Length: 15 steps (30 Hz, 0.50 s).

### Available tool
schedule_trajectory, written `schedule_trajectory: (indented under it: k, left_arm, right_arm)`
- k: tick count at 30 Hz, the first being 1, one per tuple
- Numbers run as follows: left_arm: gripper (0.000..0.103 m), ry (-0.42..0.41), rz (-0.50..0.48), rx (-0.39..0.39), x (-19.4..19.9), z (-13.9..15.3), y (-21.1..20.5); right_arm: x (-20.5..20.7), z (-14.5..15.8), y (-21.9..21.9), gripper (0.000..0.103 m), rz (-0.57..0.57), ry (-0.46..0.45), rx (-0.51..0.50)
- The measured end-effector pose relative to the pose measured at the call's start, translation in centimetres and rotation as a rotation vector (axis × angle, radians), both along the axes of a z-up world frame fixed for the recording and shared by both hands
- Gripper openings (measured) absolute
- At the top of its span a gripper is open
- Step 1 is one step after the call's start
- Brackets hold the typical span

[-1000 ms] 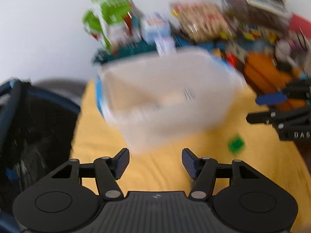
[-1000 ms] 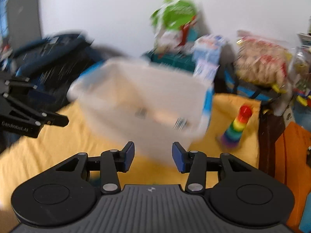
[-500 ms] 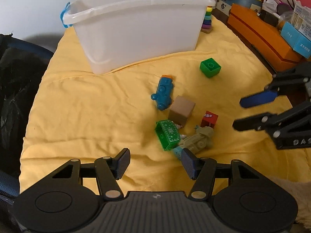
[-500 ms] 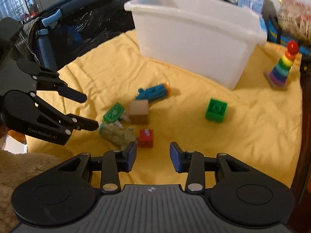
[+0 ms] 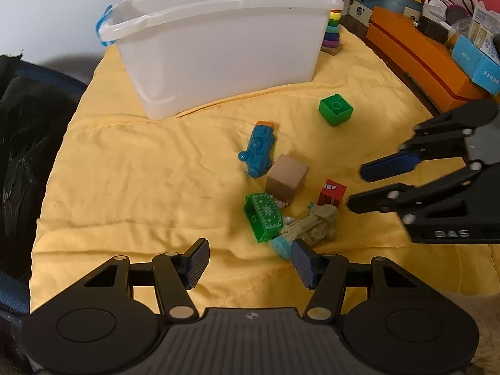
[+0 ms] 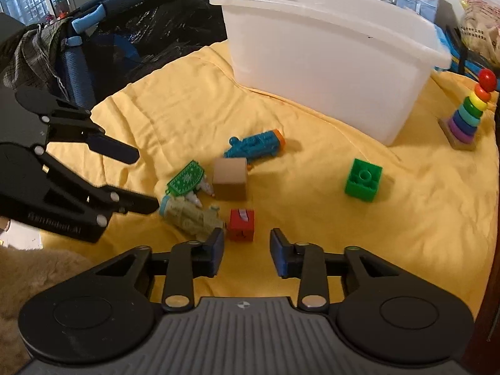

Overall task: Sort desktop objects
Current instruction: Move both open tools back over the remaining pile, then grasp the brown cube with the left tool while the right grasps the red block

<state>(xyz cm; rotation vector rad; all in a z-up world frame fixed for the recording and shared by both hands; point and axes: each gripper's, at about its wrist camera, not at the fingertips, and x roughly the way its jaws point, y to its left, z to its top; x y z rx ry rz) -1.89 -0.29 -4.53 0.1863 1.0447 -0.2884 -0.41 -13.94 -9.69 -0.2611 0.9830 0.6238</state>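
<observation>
Small toys lie on a yellow cloth [image 5: 140, 172]: a blue toy train [image 5: 259, 150], a brown cube [image 5: 287, 178], a red cube [image 5: 333, 192], a green patterned piece [image 5: 264, 217], a grey-green toy vehicle [image 5: 312, 226] and a green brick [image 5: 336, 109]. A white plastic bin [image 5: 218, 43] stands behind them. My left gripper [image 5: 248, 264] is open just in front of the green piece and the vehicle. My right gripper [image 6: 247, 251] is open, with the red cube [image 6: 241, 225] right before its fingertips. Both are empty.
A rainbow ring stacker [image 6: 470, 114] stands right of the bin. Orange boxes [image 5: 418, 62] and blue cartons line the right side. A dark mesh chair [image 6: 125, 31] stands at the left. Snack bags sit behind the bin. A beige furry cover [image 6: 34, 278] lies at the near edge.
Both grippers swung down from facing the bin to looking at the toys on the cloth, then moved in closer to the cluster. Both stay open.
</observation>
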Motion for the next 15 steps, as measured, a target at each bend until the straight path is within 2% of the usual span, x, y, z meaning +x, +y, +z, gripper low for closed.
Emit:
schedule_trajectory:
  k: [5, 6, 12, 15]
  left_arm:
    - [0.062, -0.038, -0.051, -0.006, 0.9, 0.8, -0.6]
    - [0.062, -0.041, -0.072, -0.01, 1.2, 0.9, -0.8]
    - [0.062, -0.05, -0.18, -0.03, 3.4, 0.4, -2.1]
    - [0.062, -0.042, -0.254, -0.063, 4.6, 0.0, -2.7]
  right_arm:
    - [0.8, -1.6, 0.7, 0.03, -0.007, 0.018, -0.001]
    - [1.0, -2.1, 0.7, 0.022, -0.014, 0.027, -0.01]
    - [0.7, -2.0, -0.6, 0.022, -0.07, 0.031, -0.015]
    - [0.7, -2.1, -1.5, 0.022, -0.108, 0.046, -0.013]
